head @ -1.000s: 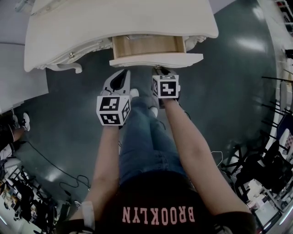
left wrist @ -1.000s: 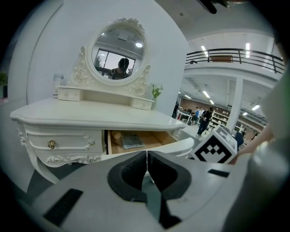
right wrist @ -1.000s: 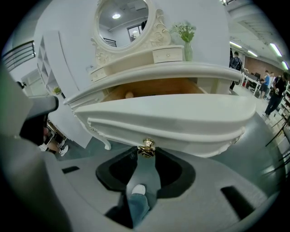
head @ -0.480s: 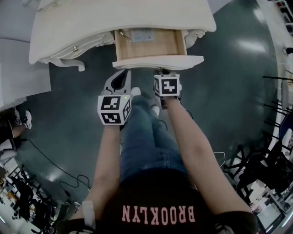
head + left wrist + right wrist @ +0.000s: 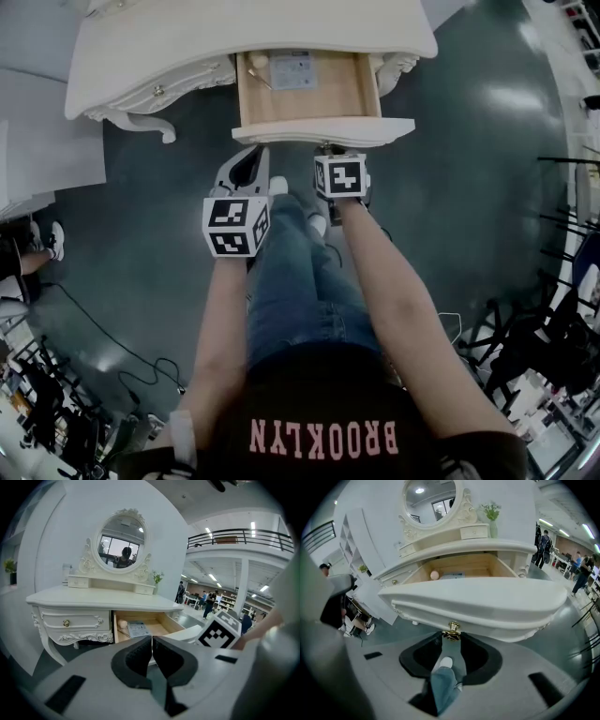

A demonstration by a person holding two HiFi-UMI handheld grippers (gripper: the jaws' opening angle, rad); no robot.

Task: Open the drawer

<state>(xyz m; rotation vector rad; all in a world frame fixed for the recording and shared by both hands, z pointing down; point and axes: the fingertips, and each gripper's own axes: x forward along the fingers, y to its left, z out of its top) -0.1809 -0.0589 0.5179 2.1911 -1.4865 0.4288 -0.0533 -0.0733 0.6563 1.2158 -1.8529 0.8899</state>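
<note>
The cream dressing table (image 5: 244, 33) has its middle drawer (image 5: 323, 131) pulled well out, wooden inside showing. A leaflet (image 5: 292, 70) and a small round pale thing (image 5: 434, 575) lie in it. My right gripper (image 5: 328, 150) sits under the drawer's front, shut on the brass knob (image 5: 451, 631), which sits between its dark fingertips (image 5: 437, 641). My left gripper (image 5: 251, 155) hangs beside it to the left, apart from the drawer front, shut with nothing in it. In the left gripper view its pads (image 5: 140, 656) meet, with the open drawer (image 5: 140, 620) beyond.
A smaller shut drawer with a brass knob (image 5: 66, 623) is left of the open one. An oval mirror (image 5: 123, 538) stands on the table. My legs and shoes (image 5: 300, 216) are below the grippers. Cables (image 5: 112, 347) lie on the dark floor at left.
The drawer has slid further out of the table, showing more of its inside and the leaflet. Both grippers drew back from the table, the right one with the knob.
</note>
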